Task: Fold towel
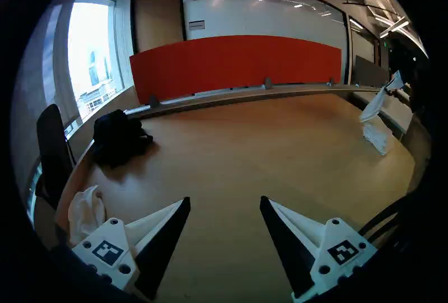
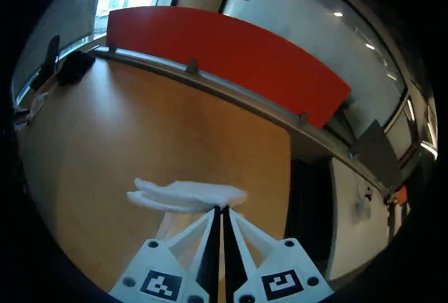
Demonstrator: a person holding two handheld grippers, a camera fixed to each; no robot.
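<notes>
towel (image 2: 190, 194) is pinched at the tips of my right gripper (image 2: 220, 209). its jaws are closed tight on one bunched corner, and the cloth fans out to the left of the tips, lifted above the tabletop (image 2: 140, 135). in the left gripper view that towel is well off by the tabletop's right edge, hanging slantwise from the held corner down to a crumpled lower part. i cannot tell whether that part touches the wood. my left gripper (image 1: 225, 201) has its jaws wide open with nothing between them, aimed across bare wood toward the far edge. the towel therefore lies well apart from it, off to its right and farther away, with its long axis running from the raised corner downward. i judge the coming move turns on carrying the left jaws rightward to the free corner of that hanging edge. a smaller white cloth (image 1: 84, 213) lies just beside the left jaws at the near left edge, and a black bag (image 1: 117, 135) sits far left. i'd leave both alone.
</notes>
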